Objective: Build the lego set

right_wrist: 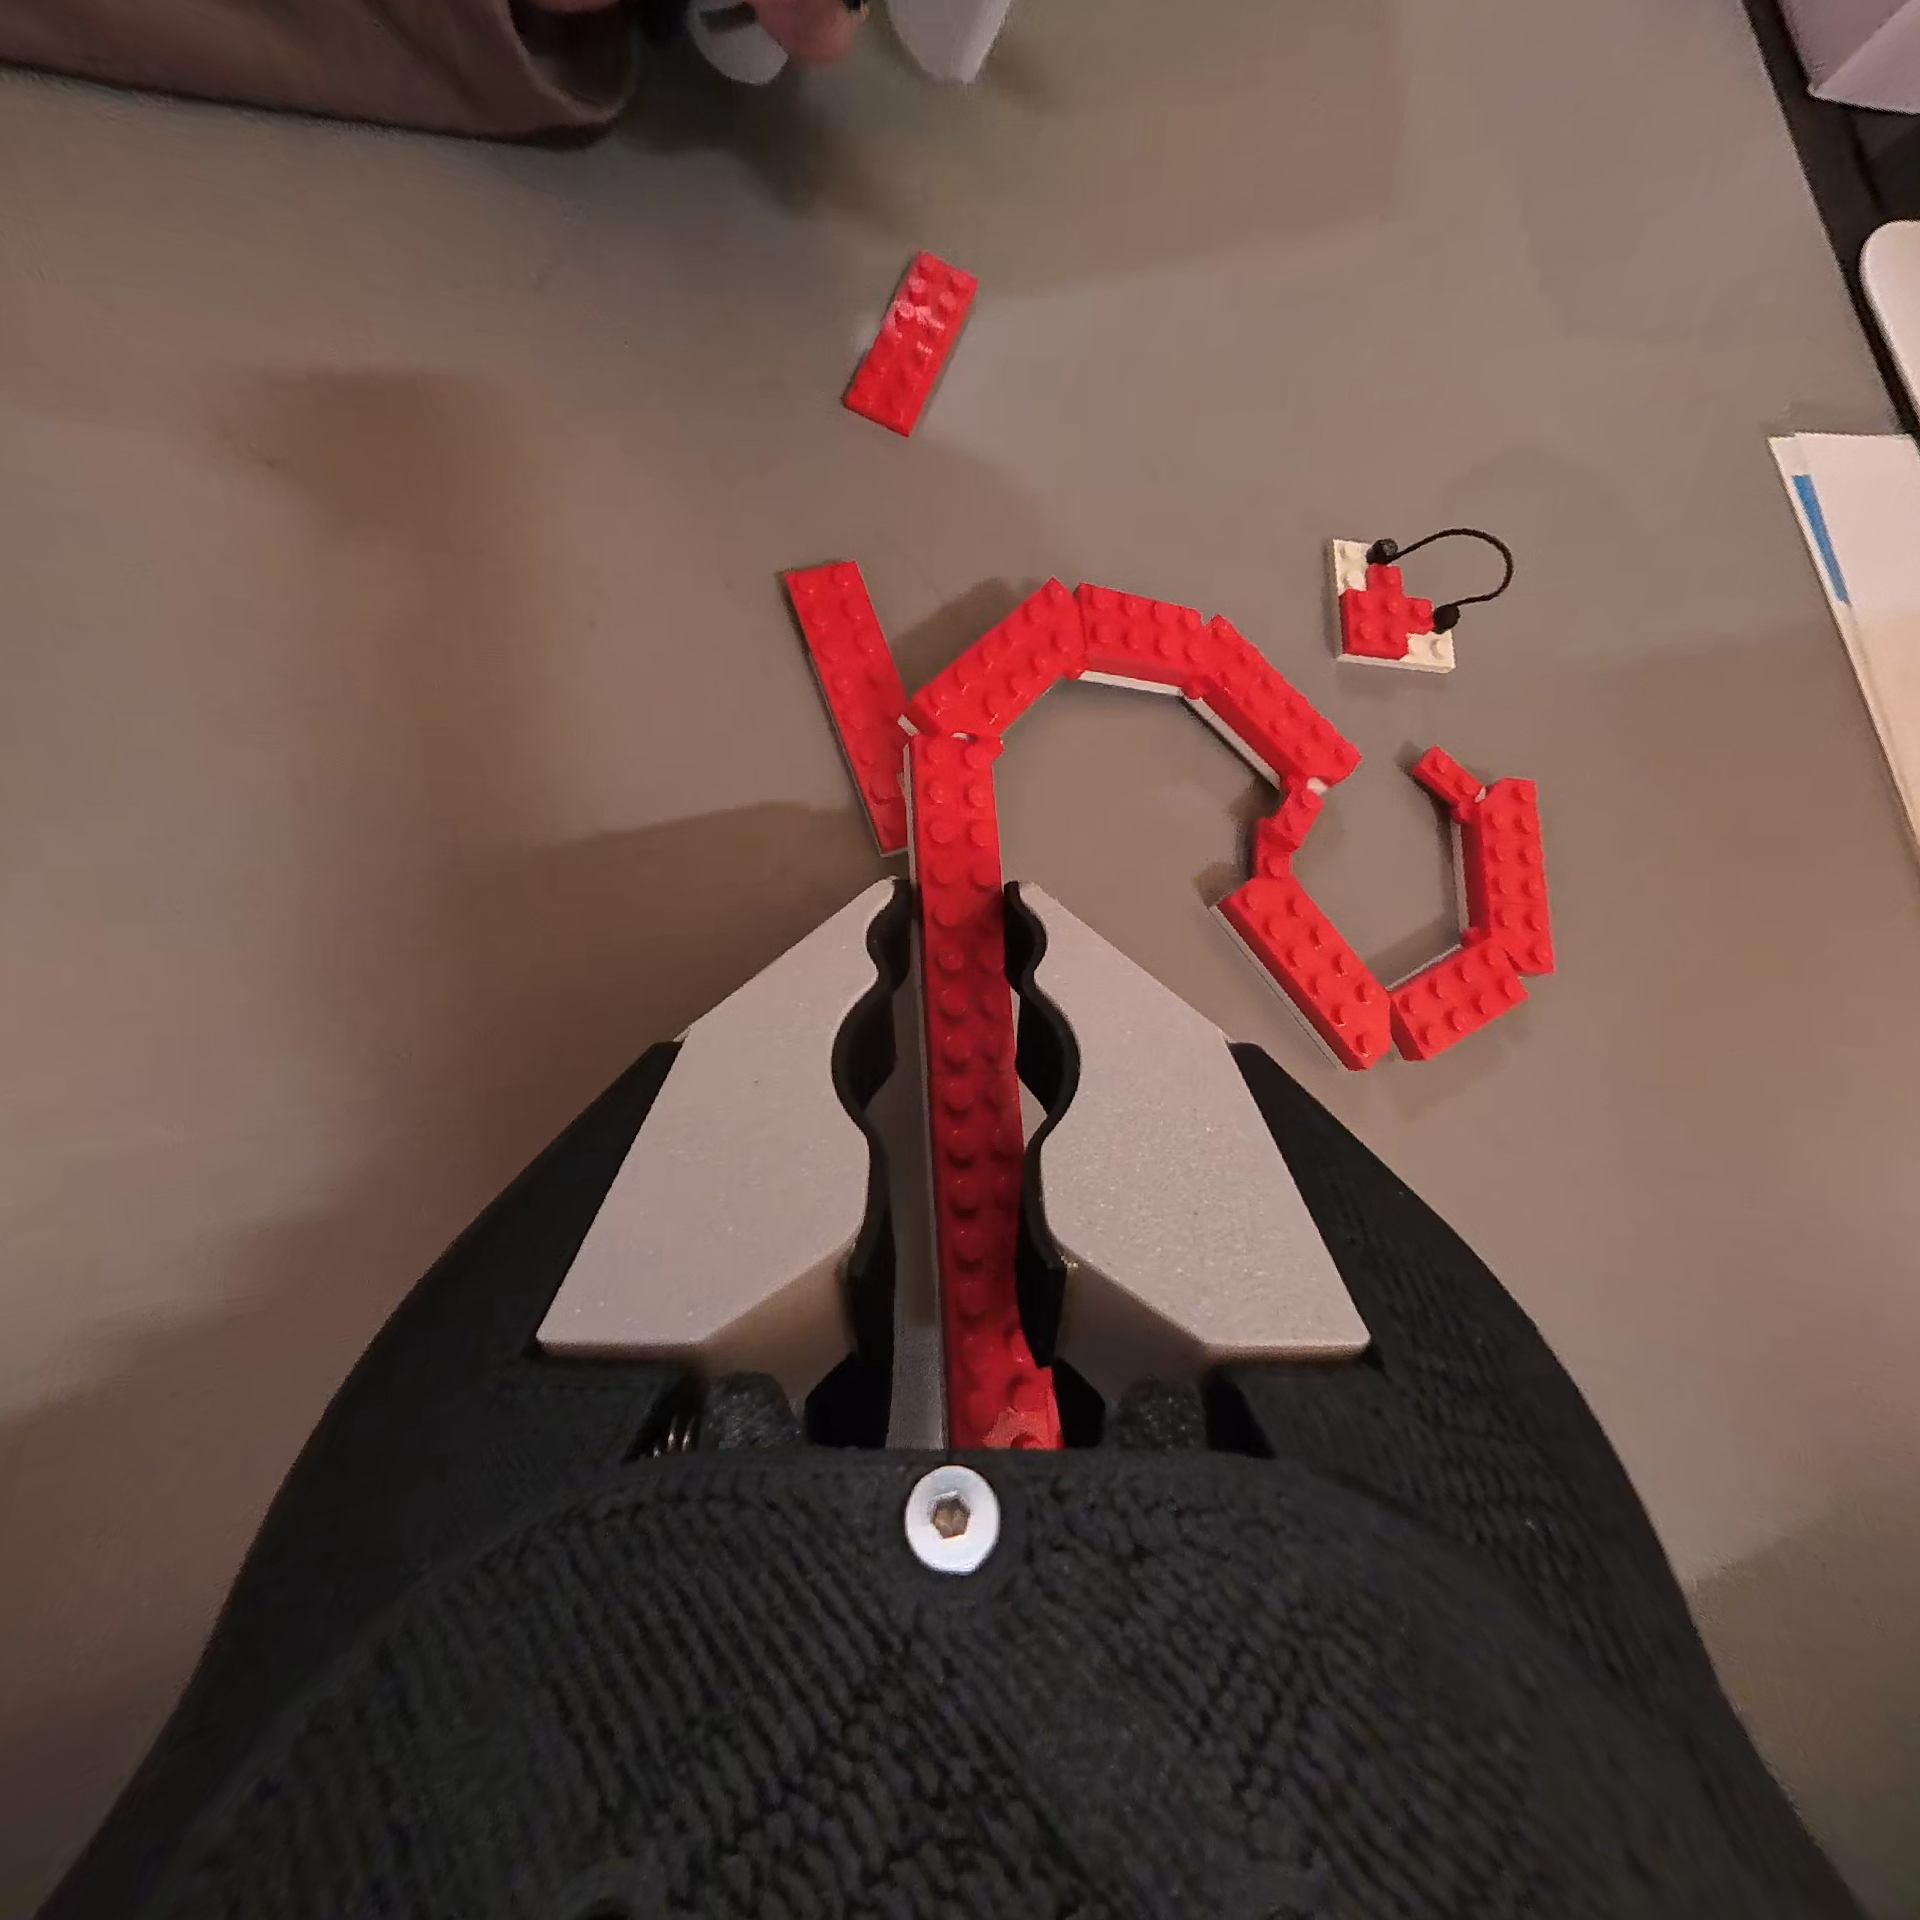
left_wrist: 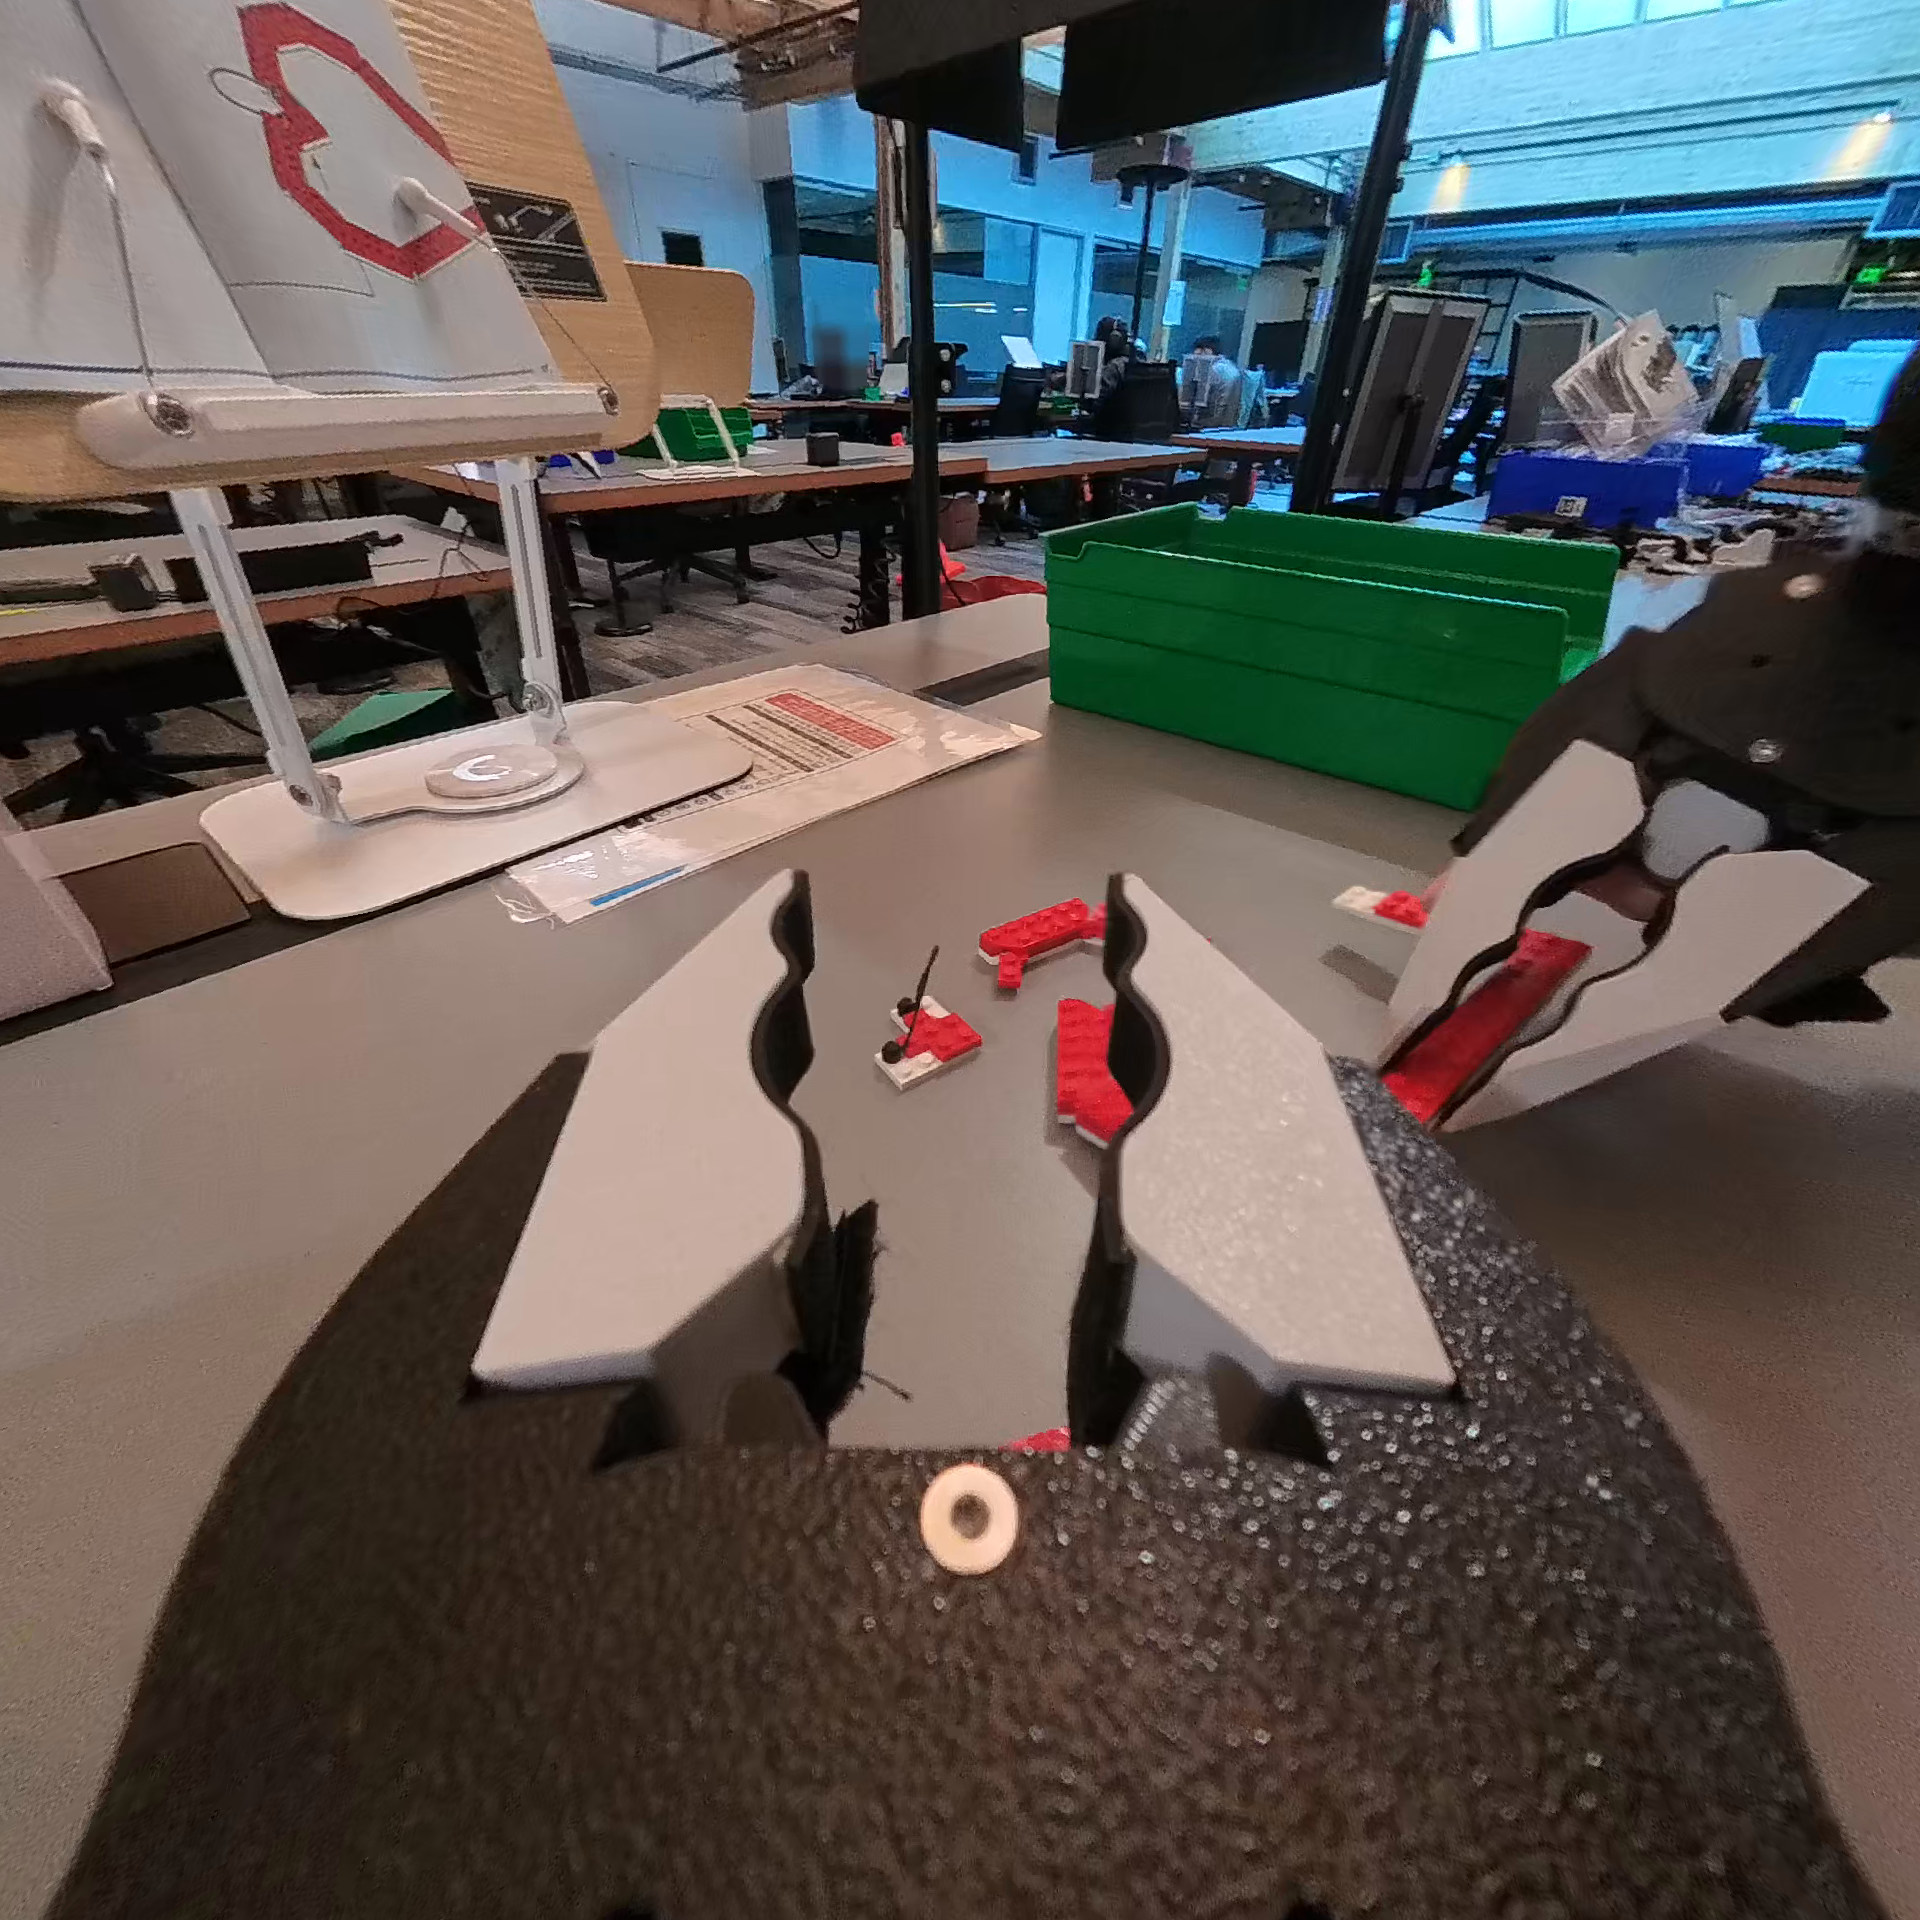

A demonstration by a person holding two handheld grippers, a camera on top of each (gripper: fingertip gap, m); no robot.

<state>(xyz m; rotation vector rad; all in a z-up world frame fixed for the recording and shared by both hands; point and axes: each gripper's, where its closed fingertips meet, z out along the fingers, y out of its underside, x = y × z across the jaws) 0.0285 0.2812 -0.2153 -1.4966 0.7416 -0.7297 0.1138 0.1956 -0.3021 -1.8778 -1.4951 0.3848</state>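
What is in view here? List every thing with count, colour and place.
long plate: 1, red, in the right gripper.
curved chain of plates: 1, red on white, mid-table.
loose plates: 2, red, one beside the long plate, one farther off.
square plate with cord: 1, white, red and black, near the chain.
stack of bins: 1, green, far side.
stand with instruction sheet: 1, white, far left.
sleeved paper: 1, beside the stand.
table: 1, grey.
left gripper: open, empty.
right gripper: shut on the long plate.

Sheet's print (laminated) — too small.
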